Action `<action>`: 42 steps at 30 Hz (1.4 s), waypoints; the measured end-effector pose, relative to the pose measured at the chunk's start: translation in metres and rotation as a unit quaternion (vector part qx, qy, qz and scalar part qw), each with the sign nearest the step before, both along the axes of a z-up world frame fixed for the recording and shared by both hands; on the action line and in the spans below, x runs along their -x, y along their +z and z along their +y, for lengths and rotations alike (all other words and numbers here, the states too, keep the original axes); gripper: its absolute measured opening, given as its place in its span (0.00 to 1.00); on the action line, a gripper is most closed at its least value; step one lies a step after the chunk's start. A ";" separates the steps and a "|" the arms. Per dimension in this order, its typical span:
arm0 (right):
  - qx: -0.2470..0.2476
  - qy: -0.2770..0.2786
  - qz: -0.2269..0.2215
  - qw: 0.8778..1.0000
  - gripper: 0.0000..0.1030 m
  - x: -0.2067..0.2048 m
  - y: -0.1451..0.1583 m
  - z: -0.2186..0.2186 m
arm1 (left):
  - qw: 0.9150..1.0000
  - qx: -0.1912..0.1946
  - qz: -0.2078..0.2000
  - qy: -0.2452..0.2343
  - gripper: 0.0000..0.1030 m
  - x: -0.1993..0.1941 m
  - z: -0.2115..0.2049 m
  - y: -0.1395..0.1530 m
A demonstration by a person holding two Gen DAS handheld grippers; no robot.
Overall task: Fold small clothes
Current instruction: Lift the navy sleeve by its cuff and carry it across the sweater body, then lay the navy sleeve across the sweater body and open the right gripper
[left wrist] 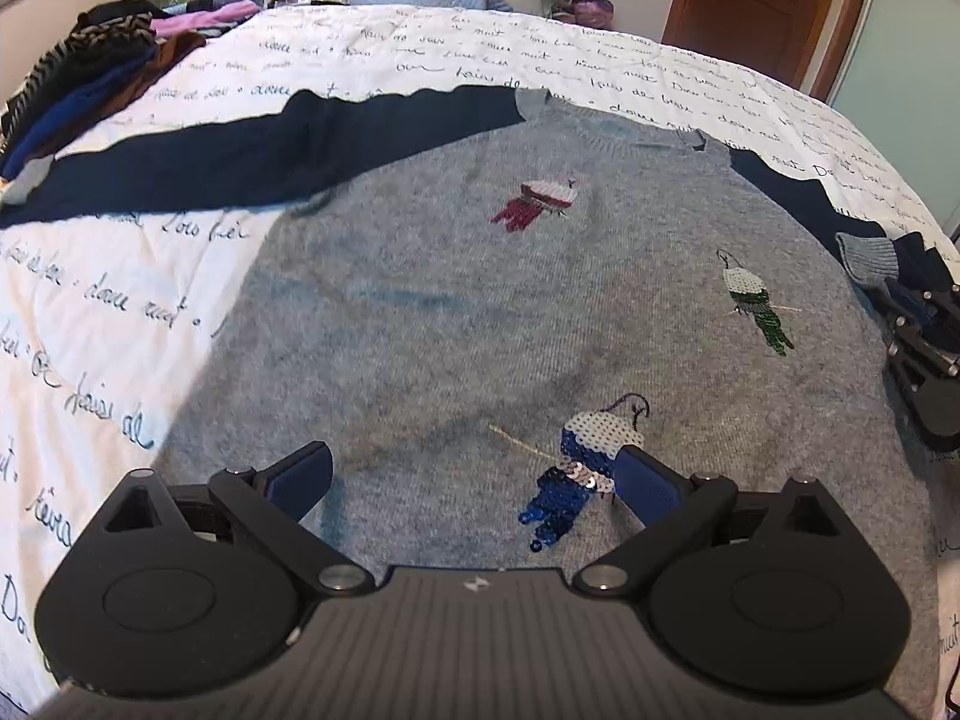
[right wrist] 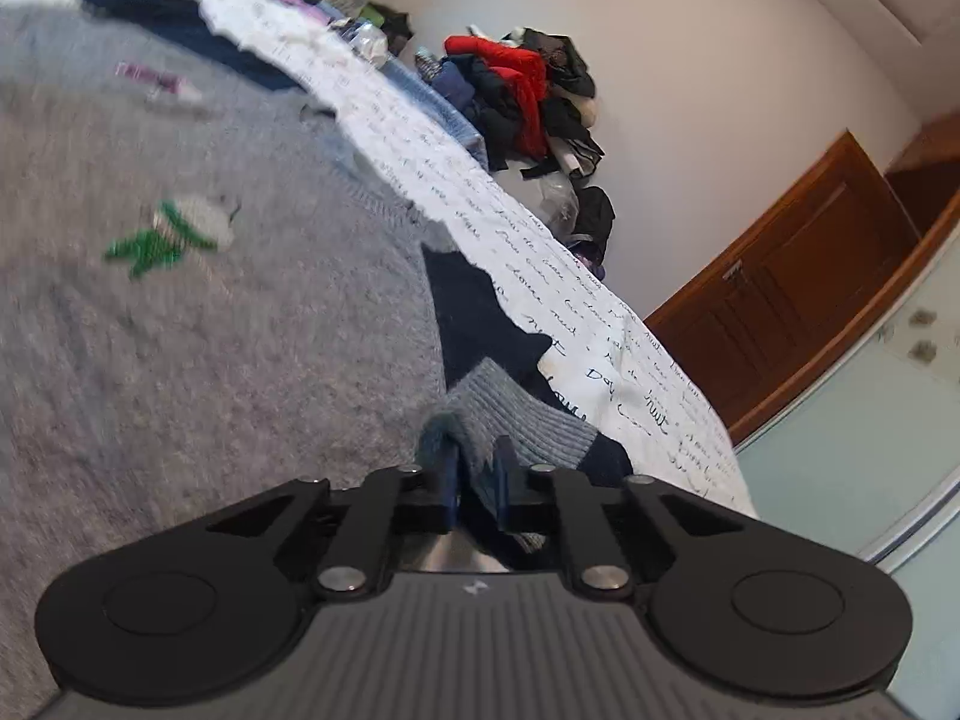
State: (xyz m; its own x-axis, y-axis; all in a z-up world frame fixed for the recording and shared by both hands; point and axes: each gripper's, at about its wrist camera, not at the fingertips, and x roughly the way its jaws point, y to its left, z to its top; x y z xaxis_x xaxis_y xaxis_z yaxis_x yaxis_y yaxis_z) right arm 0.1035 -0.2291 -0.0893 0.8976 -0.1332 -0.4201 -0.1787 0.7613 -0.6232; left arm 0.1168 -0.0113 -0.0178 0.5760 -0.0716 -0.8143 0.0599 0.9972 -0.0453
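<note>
A grey sweater (left wrist: pixel 456 324) with navy sleeves and sequin birds lies flat, front up, on the bed. Its left navy sleeve (left wrist: pixel 240 150) stretches out to the left. My left gripper (left wrist: pixel 474 468) is open, hovering above the sweater's lower body beside the blue sequin bird (left wrist: pixel 576 474). My right gripper (right wrist: pixel 477 468) is shut on the grey ribbed cuff (right wrist: pixel 516 420) of the right navy sleeve (right wrist: pixel 474 312), held over the sweater's right edge. It shows in the left wrist view (left wrist: pixel 918 336) at the far right with the cuff (left wrist: pixel 867 258).
The white bedspread (left wrist: pixel 420 54) with handwritten script covers the bed. Folded clothes (left wrist: pixel 96 78) are stacked at its far left corner. A heap of clothes (right wrist: pixel 528 96) lies beyond the bed by the wall. A wooden door (right wrist: pixel 798 276) stands at the right.
</note>
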 end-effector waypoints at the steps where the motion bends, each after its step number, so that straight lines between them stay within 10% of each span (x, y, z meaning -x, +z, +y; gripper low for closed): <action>1: -0.030 -0.005 -0.001 1.000 0.09 0.001 0.007 -0.004 | 1.000 -0.002 -0.001 -0.001 0.96 0.001 0.000 0.000; 9: -0.184 -0.031 0.075 0.980 0.03 -0.019 0.029 -0.039 | 1.000 0.001 -0.001 0.002 0.96 0.004 0.005 -0.001; 25: 0.004 -0.002 0.035 0.999 0.10 -0.024 -0.006 -0.007 | 1.000 0.009 0.008 0.011 0.96 0.002 0.011 -0.004; 31: -0.068 -0.012 0.019 0.997 0.05 -0.017 0.014 -0.017 | 1.000 0.007 0.003 0.016 0.96 0.003 0.016 -0.002; 35: -0.219 -0.037 0.008 0.975 0.05 -0.015 0.056 -0.048 | 1.000 0.019 0.004 0.023 0.96 0.000 0.022 -0.001; 42: -0.436 -0.082 -0.016 0.896 0.05 -0.029 0.117 -0.104 | 0.999 0.026 -0.002 0.024 0.96 0.004 0.028 0.003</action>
